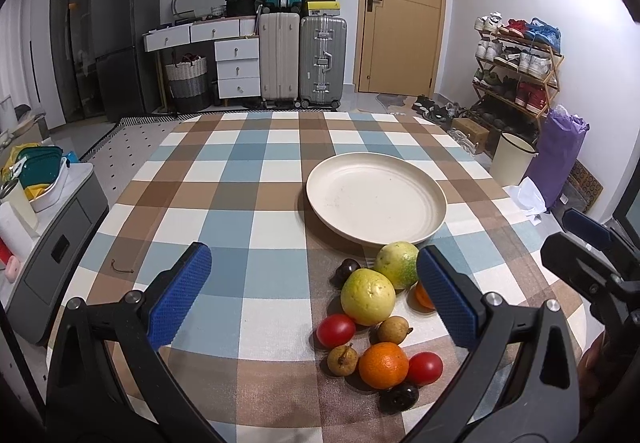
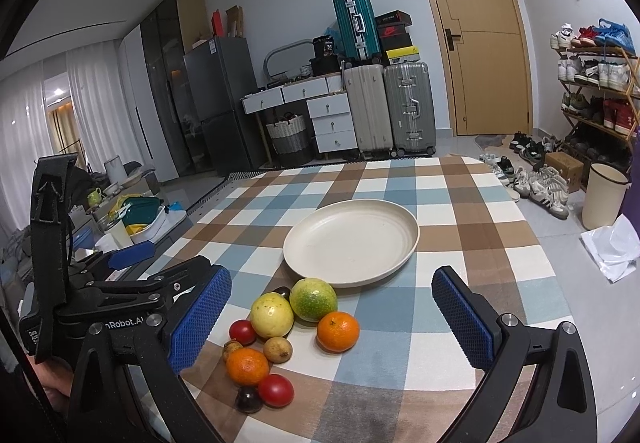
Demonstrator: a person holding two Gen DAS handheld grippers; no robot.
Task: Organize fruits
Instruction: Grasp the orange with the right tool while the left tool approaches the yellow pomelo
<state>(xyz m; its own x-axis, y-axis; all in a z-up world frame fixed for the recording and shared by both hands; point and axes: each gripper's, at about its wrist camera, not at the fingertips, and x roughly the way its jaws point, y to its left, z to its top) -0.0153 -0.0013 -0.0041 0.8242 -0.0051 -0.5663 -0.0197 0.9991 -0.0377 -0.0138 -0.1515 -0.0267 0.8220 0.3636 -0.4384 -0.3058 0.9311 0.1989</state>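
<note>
Landmark: cream plate (image 1: pixel 434 203), empty, on the checked tablecloth (image 1: pixel 224 187).

Fruit: all lie in one loose cluster on the cloth, on the near side of the plate, none on it.
- Green-yellow fruit (image 1: pixel 397 264) sits just at the plate's near rim; contact with the rim cannot be told.
- Yellow guava-like fruit (image 1: pixel 368 296) lies next to it, farther from the plate; the two look to be touching.
- One orange (image 2: pixel 338 331) lies beside the green-yellow fruit, on the side away from the yellow one.
- Second orange (image 1: pixel 383 365) lies at the far end of the cluster from the plate, with a red tomato (image 1: pixel 425 368) and a dark plum (image 1: pixel 399 397) close by it.
- Another red tomato (image 1: pixel 336 330), two small brown fruits (image 1: pixel 394 330) and a second dark plum (image 1: pixel 347 268) fill in the rest.

Left gripper (image 1: pixel 314 293): released, blue pads wide apart, holding nothing. It hovers short of the plate; most of the cluster lies between its fingers in the left wrist view, toward the right-hand finger (image 1: pixel 450 299).

Right gripper (image 2: pixel 332 315): released, pads wide apart, empty. Cluster lies between its fingers, nearer the left-hand pad (image 2: pixel 200 319). No pad touches any fruit.
</note>
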